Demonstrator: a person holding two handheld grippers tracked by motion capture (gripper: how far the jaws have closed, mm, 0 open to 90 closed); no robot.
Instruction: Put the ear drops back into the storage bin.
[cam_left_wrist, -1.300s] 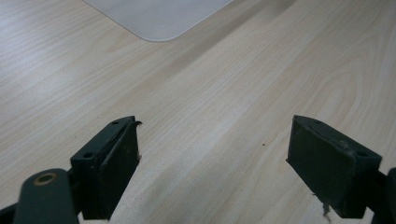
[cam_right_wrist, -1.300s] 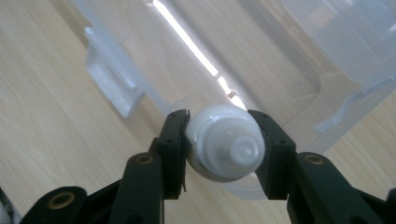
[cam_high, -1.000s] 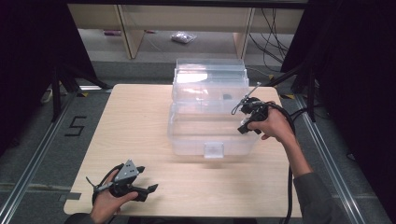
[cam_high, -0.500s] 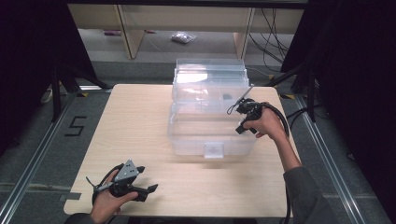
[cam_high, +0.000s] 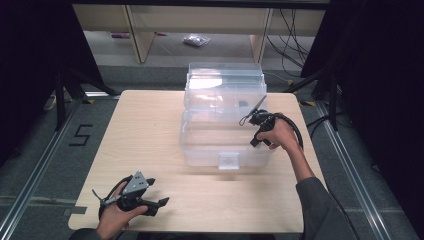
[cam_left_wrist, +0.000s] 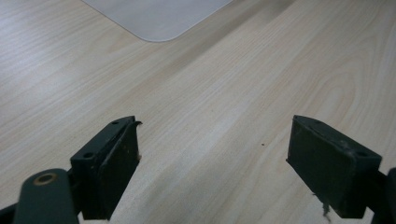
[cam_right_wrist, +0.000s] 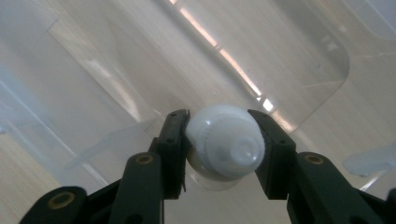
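Gripping a white bottle (cam_right_wrist: 227, 144) cap-first, right tongs (cam_right_wrist: 224, 140) clamped on both sides of its rounded body, pads (cam_right_wrist: 175, 140) pressing the smooth plastic. Hanging over the open clear storage box (cam_high: 225, 145), bottle directly between the jaws, box floor just beyond the tips in the right gripper view. Risk number one: slipping. Round, glossy shape, narrow contact on each side, so any twist of the wrist probably squirts it out forward and drops it early. Risk number two: clipping the box wall or its raised lid (cam_high: 225, 82) just beside the tongs; light, see-through plastic, easily shoved across the desk (cam_high: 150, 130) or tipped by a bump. Risk three: letting go too high, with a rolling bottle bouncing around inside. Left tongs (cam_left_wrist: 212, 154) spread wide, holding nothing, bare desk wood between the jaws, parked well apart from the box at the near edge, so no steadying help if the box slides.
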